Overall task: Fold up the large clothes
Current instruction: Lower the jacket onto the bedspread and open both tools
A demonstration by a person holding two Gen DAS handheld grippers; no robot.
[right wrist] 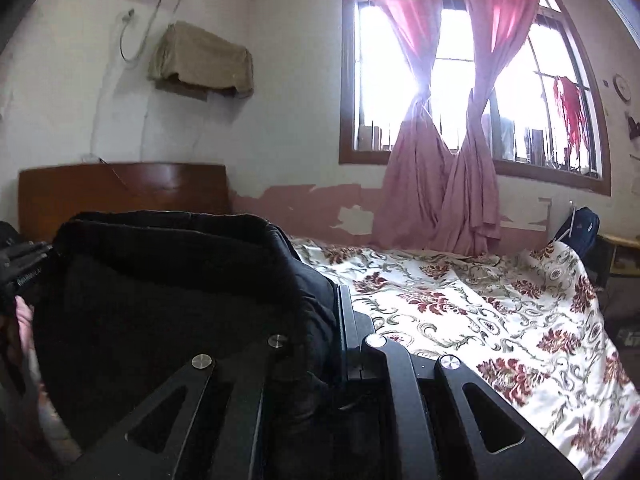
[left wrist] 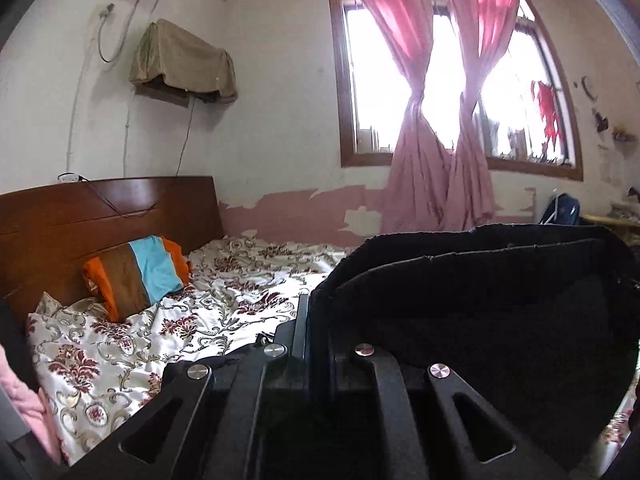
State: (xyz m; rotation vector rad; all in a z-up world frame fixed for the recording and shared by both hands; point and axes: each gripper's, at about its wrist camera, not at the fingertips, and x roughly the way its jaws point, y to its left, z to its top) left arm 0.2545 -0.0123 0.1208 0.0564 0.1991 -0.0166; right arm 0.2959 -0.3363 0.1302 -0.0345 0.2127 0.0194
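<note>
two grippers, left gripper (left wrist: 316, 320) and right gripper (right wrist: 336, 312), pinch one black garment (left wrist: 480, 280).

- A black garment (left wrist: 480, 292), thick and fuzzy, held raised above the bed (left wrist: 224, 304).
- Its doubled top edge stretches taut, the rest hanging below.

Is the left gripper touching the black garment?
Touching. The left wrist view shows the left gripper shut on the black garment, the cloth's edge pinched between its fingers and held up above the bed.
</note>
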